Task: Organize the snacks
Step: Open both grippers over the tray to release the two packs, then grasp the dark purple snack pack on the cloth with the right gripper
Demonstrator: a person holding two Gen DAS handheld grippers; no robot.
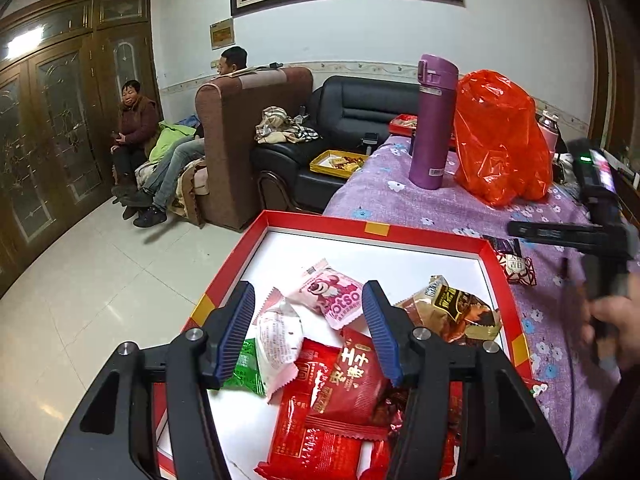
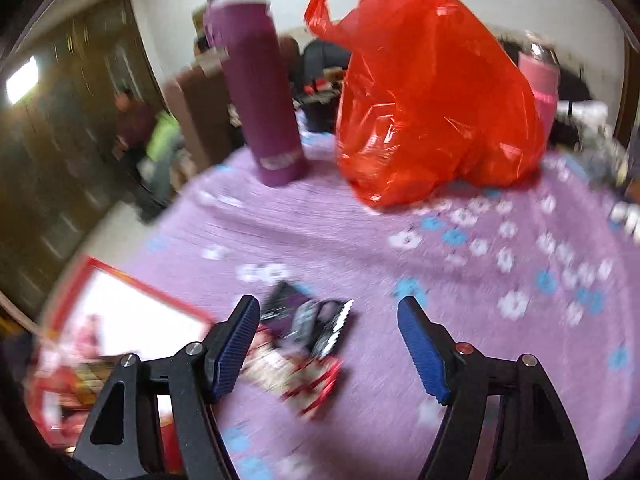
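**Both grippers stand open, snacks in the red box and two packets still on the cloth**

The left gripper hangs over a shallow red cardboard box with a white floor, which sits at the near corner of a table covered by a purple cloth printed with white and blue flowers. Its blue ribbed fingers are spread apart with nothing pressed between them. Below and between them lie loose snack packets in the box: a pink packet with a bear face, a white and pink wrapped packet, a green packet half hidden by the left finger, several red packets with gold lettering, and a brown and gold packet near the box's right wall.

The right gripper points down at the cloth just right of the box's corner. Its jaws are parted and empty. Between and just past its fingertips, nearer the left finger, lie a dark purple packet and a red and white packet, overlapping; the picture is blurred, so their print cannot be read. In the left wrist view the same pair lies just outside the box's right wall.

Farther back on the cloth stand a tall purple insulated bottle and, beside it, a bulging translucent red plastic bag. A pink bottle shows behind the bag.
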